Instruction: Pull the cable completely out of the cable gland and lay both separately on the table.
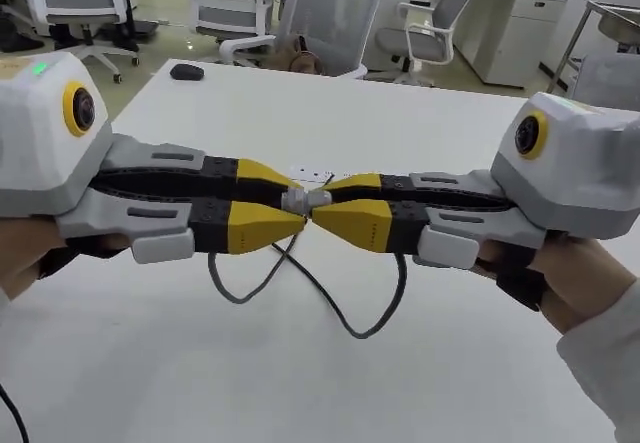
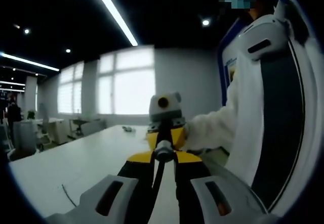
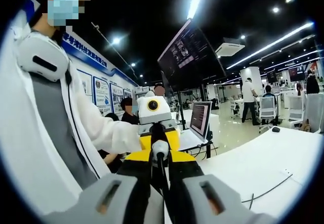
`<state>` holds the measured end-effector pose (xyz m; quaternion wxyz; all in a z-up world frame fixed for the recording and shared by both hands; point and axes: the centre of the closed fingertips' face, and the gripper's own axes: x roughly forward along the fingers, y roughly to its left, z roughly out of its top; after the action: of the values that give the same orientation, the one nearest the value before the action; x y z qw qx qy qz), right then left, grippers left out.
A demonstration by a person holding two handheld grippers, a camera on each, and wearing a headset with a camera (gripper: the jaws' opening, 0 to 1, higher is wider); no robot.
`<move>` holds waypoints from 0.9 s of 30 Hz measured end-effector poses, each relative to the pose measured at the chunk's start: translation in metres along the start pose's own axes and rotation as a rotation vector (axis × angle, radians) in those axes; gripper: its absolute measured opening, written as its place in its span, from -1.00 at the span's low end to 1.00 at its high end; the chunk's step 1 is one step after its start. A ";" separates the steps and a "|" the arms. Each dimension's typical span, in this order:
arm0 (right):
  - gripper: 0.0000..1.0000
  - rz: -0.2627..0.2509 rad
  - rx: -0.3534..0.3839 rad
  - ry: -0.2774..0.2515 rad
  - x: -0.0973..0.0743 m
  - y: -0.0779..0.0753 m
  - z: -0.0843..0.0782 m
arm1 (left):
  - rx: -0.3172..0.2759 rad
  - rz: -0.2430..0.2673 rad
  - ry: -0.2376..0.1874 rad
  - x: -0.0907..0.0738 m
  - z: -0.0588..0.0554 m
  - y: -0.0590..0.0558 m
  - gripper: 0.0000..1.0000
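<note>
Over the surface [image 1: 450, 363], your left gripper [image 1: 295, 200] and right gripper [image 1: 325, 200] jaws pinch the gland [image 1: 305, 201] between them; pull the cable [image 1: 358, 335] out straight.

Both the left gripper [image 1: 295, 213] and the right gripper [image 1: 325, 208] look to me like moulded plastic. The jaw tips are smooth matt yellow, the sections behind them matt black, and the shells pale grey with a faint satin sheen. The cable gland [image 1: 300, 201] looks like smooth light grey plastic; I cannot tell whether any part of it is metal. The cable [image 1: 345, 318] has a black jacket, smooth, dull and rubbery-looking. The table [image 1: 300, 103] has a smooth white matt top with only a soft glare. On the near right, the sleeve [image 1: 610, 363] is white cloth. The far chair [image 1: 330, 18] has a grey mesh back.
</note>
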<state>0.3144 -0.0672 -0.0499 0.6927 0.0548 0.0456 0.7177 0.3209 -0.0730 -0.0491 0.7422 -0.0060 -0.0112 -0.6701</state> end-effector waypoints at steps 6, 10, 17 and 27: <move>-0.82 -0.008 -0.033 -0.007 0.000 0.002 -0.001 | -0.102 -0.012 0.026 0.000 -0.001 0.000 -0.71; -0.83 -0.015 -0.092 0.027 0.000 0.003 -0.011 | -0.140 -0.019 0.065 0.000 -0.011 0.000 -0.73; -0.85 -0.028 -0.153 0.025 0.000 0.003 -0.016 | -0.241 -0.027 0.038 -0.002 -0.017 0.001 -0.74; -0.84 -0.019 -0.335 0.083 -0.002 0.003 -0.014 | -0.342 -0.027 -0.027 -0.005 -0.015 0.003 -0.73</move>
<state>0.3090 -0.0691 -0.0629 0.6963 -0.0916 -0.0454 0.7104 0.3232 -0.0686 -0.0642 0.7211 -0.1409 0.0930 -0.6720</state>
